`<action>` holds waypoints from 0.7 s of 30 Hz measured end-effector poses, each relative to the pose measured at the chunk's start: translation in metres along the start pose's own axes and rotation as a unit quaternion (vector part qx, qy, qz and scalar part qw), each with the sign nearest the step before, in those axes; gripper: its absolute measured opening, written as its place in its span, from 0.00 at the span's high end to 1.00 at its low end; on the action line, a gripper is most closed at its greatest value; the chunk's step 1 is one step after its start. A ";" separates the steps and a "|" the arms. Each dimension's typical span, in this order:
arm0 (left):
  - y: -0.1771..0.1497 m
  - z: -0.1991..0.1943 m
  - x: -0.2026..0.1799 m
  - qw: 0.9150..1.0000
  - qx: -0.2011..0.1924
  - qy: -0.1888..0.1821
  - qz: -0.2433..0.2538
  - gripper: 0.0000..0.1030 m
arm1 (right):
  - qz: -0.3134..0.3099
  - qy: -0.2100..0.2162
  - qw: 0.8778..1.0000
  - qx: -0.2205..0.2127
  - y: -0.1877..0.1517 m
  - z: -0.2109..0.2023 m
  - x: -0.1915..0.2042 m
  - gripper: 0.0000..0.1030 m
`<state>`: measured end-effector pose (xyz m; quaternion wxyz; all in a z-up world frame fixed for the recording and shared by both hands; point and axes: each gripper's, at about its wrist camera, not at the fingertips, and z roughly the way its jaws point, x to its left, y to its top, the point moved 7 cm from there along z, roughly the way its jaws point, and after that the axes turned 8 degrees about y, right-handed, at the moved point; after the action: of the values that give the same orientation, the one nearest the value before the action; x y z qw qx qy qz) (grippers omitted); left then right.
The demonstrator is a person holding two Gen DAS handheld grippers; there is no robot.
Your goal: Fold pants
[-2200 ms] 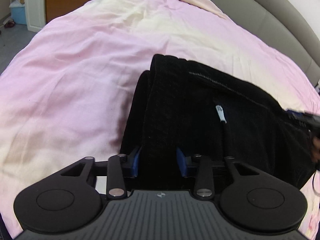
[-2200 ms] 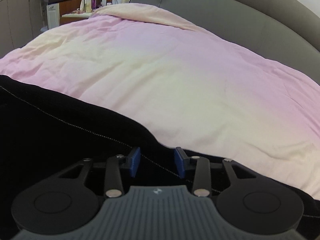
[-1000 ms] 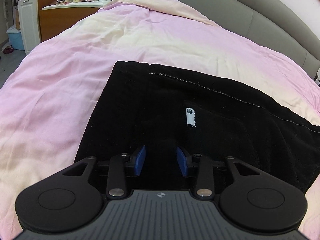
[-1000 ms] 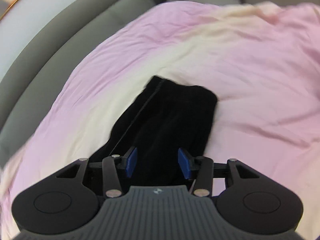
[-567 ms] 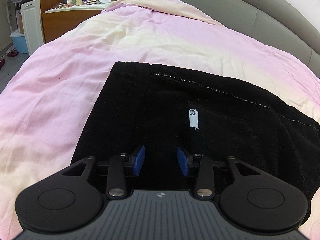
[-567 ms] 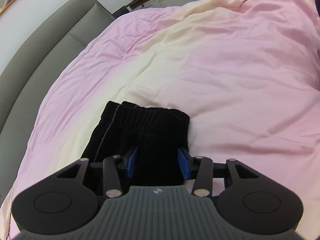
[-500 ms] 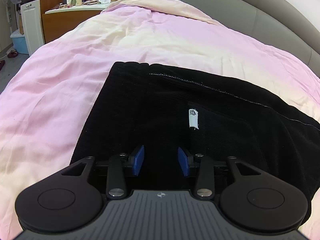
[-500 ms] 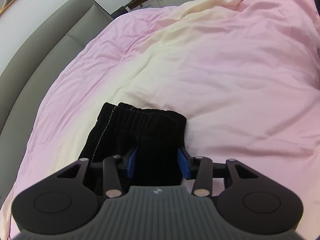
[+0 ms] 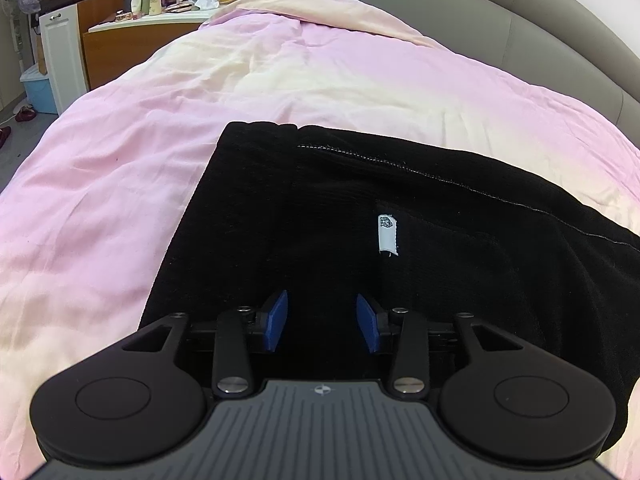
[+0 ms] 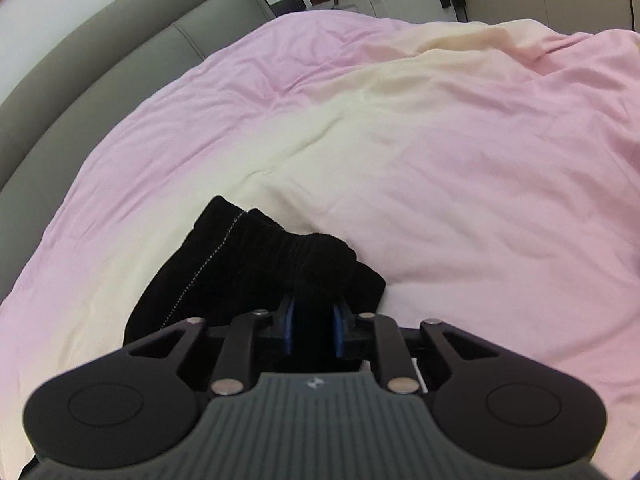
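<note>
Pants (image 9: 400, 216): I see them lying flat on the duvet (image 9: 120, 208), running off to the right.
Label (image 9: 387, 235): on the pants, ahead of my left gripper (image 9: 322, 322).
Right gripper (image 10: 313, 330): over the pants' bunched end.
Headboard (image 9: 520, 28): behind the duvet.
Dresser (image 9: 116, 40): beyond the duvet, far left.

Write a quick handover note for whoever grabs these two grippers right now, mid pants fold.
Left gripper: open, over the black pants, holding nothing.
Right gripper: shut on the pants, pinching the bunched end.
The pants lie on the pink duvet, already doubled over, white tag facing up.
Left to do: probably carry the pinched end across for the next fold, then smooth it. Don't open the right gripper before the fold is placed.
</note>
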<state>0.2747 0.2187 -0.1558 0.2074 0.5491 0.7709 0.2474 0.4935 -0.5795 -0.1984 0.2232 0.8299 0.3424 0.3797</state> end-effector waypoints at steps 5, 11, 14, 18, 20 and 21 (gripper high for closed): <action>0.001 0.000 0.001 1.000 0.001 -0.001 -0.003 0.54 | 0.033 0.014 0.998 -0.044 -0.003 -0.017 -0.012 0.45; 0.000 0.000 0.001 1.000 0.001 0.000 -0.006 0.53 | 0.111 0.048 0.993 -0.009 -0.011 -0.002 -0.032 0.44; 0.000 0.001 0.002 1.000 0.000 0.002 -0.006 0.53 | 0.151 0.075 0.986 -0.004 -0.015 0.007 -0.037 0.44; -0.002 0.003 -0.003 1.000 -0.003 0.007 0.003 0.49 | 0.154 0.099 0.983 0.020 -0.017 0.021 -0.037 0.59; -0.002 0.004 -0.005 1.000 -0.004 0.011 0.007 0.48 | 0.139 0.114 0.983 0.035 -0.017 0.024 -0.033 0.77; -0.002 0.004 -0.006 1.000 -0.005 0.013 0.009 0.48 | 0.133 0.120 0.983 0.033 -0.015 0.022 -0.031 0.83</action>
<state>0.2778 0.2134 -0.1601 0.1979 0.5519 0.7673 0.2598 0.4902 -0.5952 -0.2359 0.1000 0.8235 0.2657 0.4912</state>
